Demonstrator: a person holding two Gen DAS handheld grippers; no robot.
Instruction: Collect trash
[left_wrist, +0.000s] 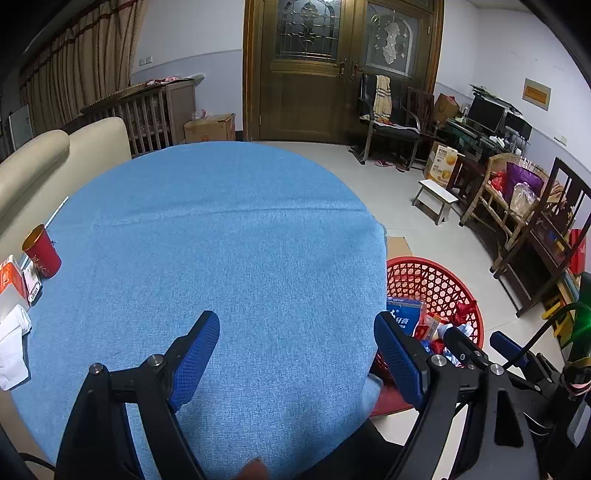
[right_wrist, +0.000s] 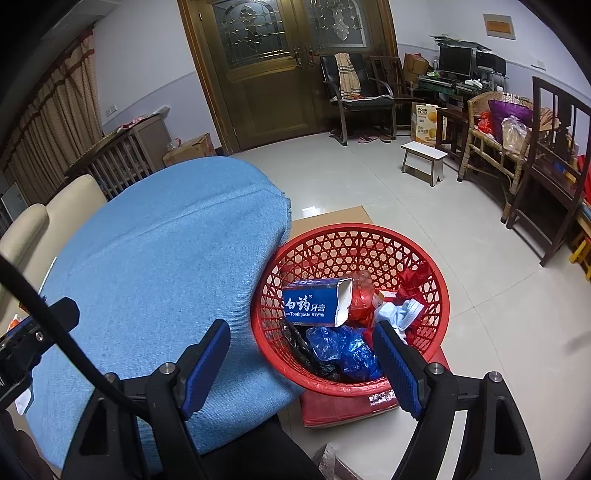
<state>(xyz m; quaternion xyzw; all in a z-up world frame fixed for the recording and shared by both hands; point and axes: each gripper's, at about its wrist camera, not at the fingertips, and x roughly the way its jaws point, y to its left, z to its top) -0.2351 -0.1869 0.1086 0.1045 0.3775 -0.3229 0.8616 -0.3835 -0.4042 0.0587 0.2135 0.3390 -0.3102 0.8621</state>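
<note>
A red plastic basket stands on the floor right of the table. It holds a blue toothpaste box, blue and black wrappers, a face mask and red packaging. The basket also shows in the left wrist view. My right gripper is open and empty, over the table's edge and the basket's near rim. My left gripper is open and empty above the blue tablecloth. On the table's left edge lie a red paper cup, a small box and white tissue.
A cream sofa stands behind the table at left. Flattened cardboard lies under the basket. A white stool, wooden chairs, a wicker bench and a desk with monitors line the right wall. Wooden double doors are at the back.
</note>
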